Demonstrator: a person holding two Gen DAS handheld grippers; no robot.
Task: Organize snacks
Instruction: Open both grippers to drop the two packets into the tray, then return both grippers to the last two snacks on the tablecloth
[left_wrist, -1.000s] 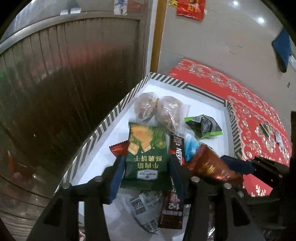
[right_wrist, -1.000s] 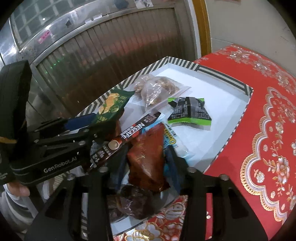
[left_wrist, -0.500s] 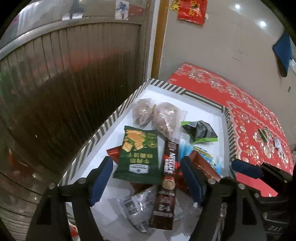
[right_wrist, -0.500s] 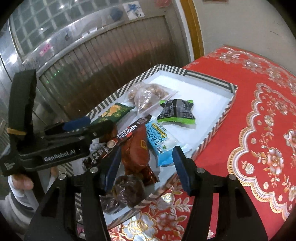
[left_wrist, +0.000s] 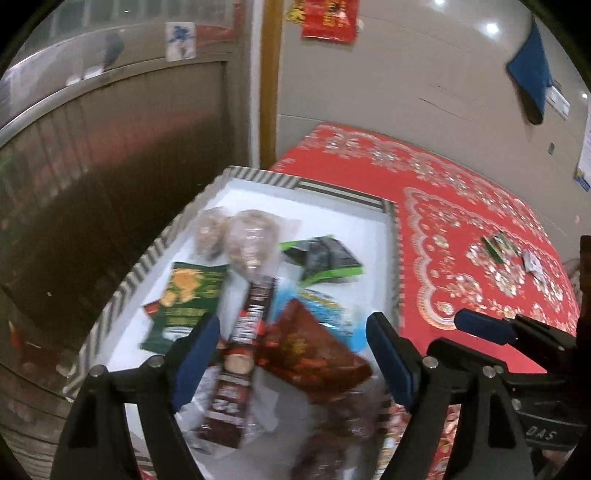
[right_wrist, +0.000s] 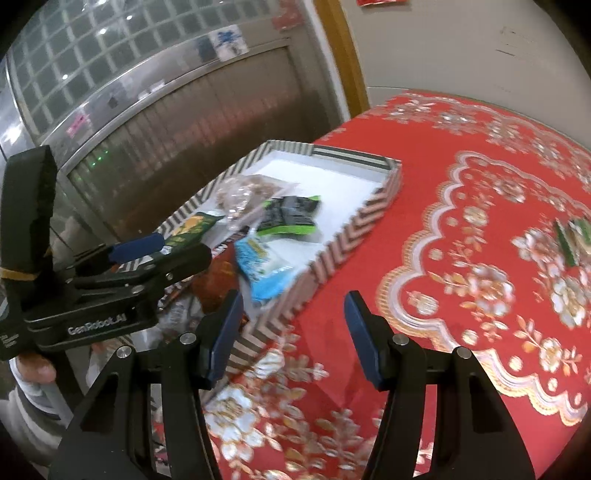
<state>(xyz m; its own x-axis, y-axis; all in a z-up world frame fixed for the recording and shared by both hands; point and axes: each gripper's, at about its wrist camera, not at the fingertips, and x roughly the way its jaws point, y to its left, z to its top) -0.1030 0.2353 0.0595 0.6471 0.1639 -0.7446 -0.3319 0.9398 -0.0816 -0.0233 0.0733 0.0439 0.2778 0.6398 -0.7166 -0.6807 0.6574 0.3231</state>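
Note:
A striped-rim white tray (left_wrist: 340, 192) (right_wrist: 354, 221) holds several snack packs: a green cracker pack (left_wrist: 188, 302), a Nescafe stick (left_wrist: 243, 350), a red-brown pack (left_wrist: 310, 354), a blue pack (right_wrist: 262, 266), a dark green pack (left_wrist: 325, 262) (right_wrist: 291, 216) and clear nut bags (left_wrist: 243, 240). My left gripper (left_wrist: 291, 354) is open and empty above the tray's near end. My right gripper (right_wrist: 291, 332) is open and empty over the red cloth beside the tray. Loose snack packets (left_wrist: 498, 247) (right_wrist: 572, 240) lie on the cloth to the right.
A red patterned tablecloth (right_wrist: 461, 221) covers the table. A ribbed metal shutter (left_wrist: 110, 166) stands close behind the tray on the left. A wall (left_wrist: 406, 74) is behind the table.
Both grippers let go of their packs, opened and drew back from the tray. The green cracker pack and the red-brown pack now lie in the tray. The right gripper swung right over the cloth.

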